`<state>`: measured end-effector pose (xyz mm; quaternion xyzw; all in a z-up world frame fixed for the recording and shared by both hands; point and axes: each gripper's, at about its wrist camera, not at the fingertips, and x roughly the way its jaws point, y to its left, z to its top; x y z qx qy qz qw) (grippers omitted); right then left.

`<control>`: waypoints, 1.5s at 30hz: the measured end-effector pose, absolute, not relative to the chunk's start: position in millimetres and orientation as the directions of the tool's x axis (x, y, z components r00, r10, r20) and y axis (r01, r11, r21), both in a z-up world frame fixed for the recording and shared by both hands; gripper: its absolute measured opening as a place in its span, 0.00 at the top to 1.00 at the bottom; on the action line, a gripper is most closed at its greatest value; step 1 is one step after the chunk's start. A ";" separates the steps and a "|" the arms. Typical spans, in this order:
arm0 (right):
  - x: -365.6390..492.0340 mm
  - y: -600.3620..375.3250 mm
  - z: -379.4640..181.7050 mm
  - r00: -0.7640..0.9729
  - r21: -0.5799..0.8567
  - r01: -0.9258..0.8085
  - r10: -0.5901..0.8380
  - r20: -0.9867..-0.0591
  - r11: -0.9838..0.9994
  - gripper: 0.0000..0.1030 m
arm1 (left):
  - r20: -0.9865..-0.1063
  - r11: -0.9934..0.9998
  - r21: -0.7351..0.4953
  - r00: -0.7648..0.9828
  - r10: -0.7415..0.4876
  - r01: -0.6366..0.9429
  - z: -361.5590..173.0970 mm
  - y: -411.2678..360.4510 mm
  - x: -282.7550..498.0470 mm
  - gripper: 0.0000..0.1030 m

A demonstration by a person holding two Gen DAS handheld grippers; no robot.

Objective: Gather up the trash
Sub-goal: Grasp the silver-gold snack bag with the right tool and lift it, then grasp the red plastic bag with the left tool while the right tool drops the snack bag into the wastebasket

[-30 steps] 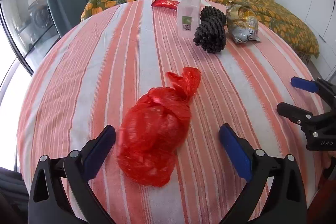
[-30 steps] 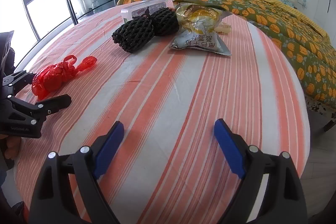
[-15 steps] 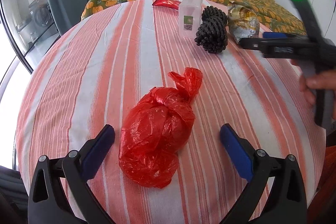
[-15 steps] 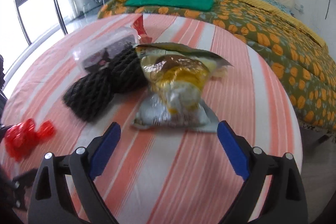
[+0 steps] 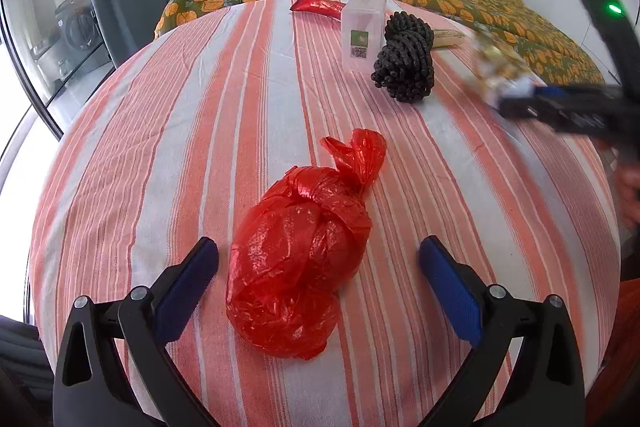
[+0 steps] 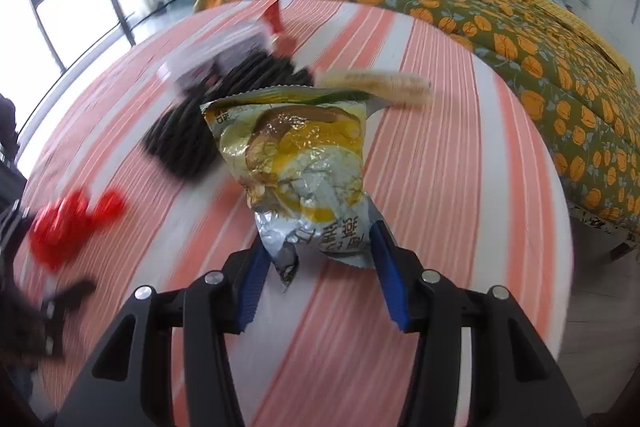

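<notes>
Right gripper (image 6: 316,263) jaws, just closed, are clamped on snack packet (image 6: 304,163), now lifted; left gripper (image 5: 320,275) is held wide open, empty, around red bag (image 5: 300,259).

Knotted bag (image 5: 300,251) on tablecloth (image 5: 180,147), netting (image 5: 404,63) behind.

Left gripper (image 5: 319,269): black angular arms; ribbed blue pads (image 5: 187,283); silver screws at the pivots; right gripper (image 6: 318,269) alike; green light on its black body.
</notes>
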<state>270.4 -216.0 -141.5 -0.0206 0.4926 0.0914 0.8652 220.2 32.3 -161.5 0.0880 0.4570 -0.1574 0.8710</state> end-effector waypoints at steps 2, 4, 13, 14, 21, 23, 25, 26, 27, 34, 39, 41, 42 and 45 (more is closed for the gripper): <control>246.6 -216.6 -137.6 0.445 0.073 -0.201 0.157 -0.882 0.977 0.52 | -0.824 0.935 0.009 0.533 -0.194 0.355 -161.5 32.4 220.2 0.04; 225.1 -216.1 -135.8 0.403 0.095 -0.212 0.175 -0.898 0.973 0.48 | -0.824 0.935 0.009 0.533 -0.194 0.355 -161.5 32.4 220.2 0.04; 167.6 -216.8 -133.5 0.450 0.253 -0.185 0.311 -0.837 0.950 0.31 | -0.824 0.935 0.009 0.533 -0.194 0.355 -161.6 32.3 220.1 0.04; 164.6 -217.4 -132.9 0.461 0.259 -0.184 0.316 -0.829 0.948 0.31 | -0.824 0.935 0.009 0.533 -0.194 0.355 -161.6 32.5 220.3 0.04; 159.5 -210.5 -126.9 0.541 0.117 -0.241 0.234 -0.808 0.963 0.27 | -0.824 0.935 0.008 0.532 -0.195 0.355 -161.6 32.6 220.3 0.04; 164.3 -206.3 -130.0 0.553 0.071 -0.259 0.208 -0.806 0.963 0.27 | -0.823 0.935 0.000 0.531 -0.201 0.355 -161.0 33.2 220.9 0.04; 168.7 -202.4 -132.9 0.566 0.021 -0.269 0.176 -0.806 0.963 0.27 | -0.816 0.931 -0.040 0.526 -0.240 0.364 -159.0 38.6 220.4 0.04; 170.4 -201.5 -134.5 0.569 0.006 -0.273 0.167 -0.805 0.962 0.28 | -0.807 0.925 -0.075 0.522 -0.276 0.373 -157.2 42.8 219.8 0.04; 172.0 -201.5 -135.8 0.568 0.001 -0.275 0.163 -0.807 0.961 0.29 | -0.799 0.918 -0.107 0.517 -0.308 0.381 -155.7 46.6 218.9 0.04; 175.4 -208.3 -135.5 0.547 0.066 -0.256 0.201 -0.813 0.964 0.58 | -0.804 0.919 -0.067 0.525 -0.281 0.389 -154.9 46.7 215.4 0.15; 165.2 -218.4 -122.0 0.557 0.145 -0.232 0.254 -0.790 0.962 0.59 | -0.802 0.920 -0.032 0.539 -0.257 0.391 -152.0 42.8 216.4 0.33; 160.3 -223.1 -114.8 0.560 0.183 -0.225 0.281 -0.779 0.957 0.59 | -0.801 0.920 -0.024 0.543 -0.252 0.391 -150.4 40.6 216.3 0.51; 157.8 -225.1 -111.6 0.564 0.197 -0.222 0.290 -0.773 0.955 0.59 | -0.801 0.920 -0.025 0.543 -0.253 0.391 -149.8 40.0 216.2 0.55; 150.9 -231.7 -103.6 0.570 0.238 -0.216 0.320 -0.756 0.947 0.60 | -0.792 0.921 -0.044 0.549 -0.268 0.386 -145.9 37.3 210.6 0.59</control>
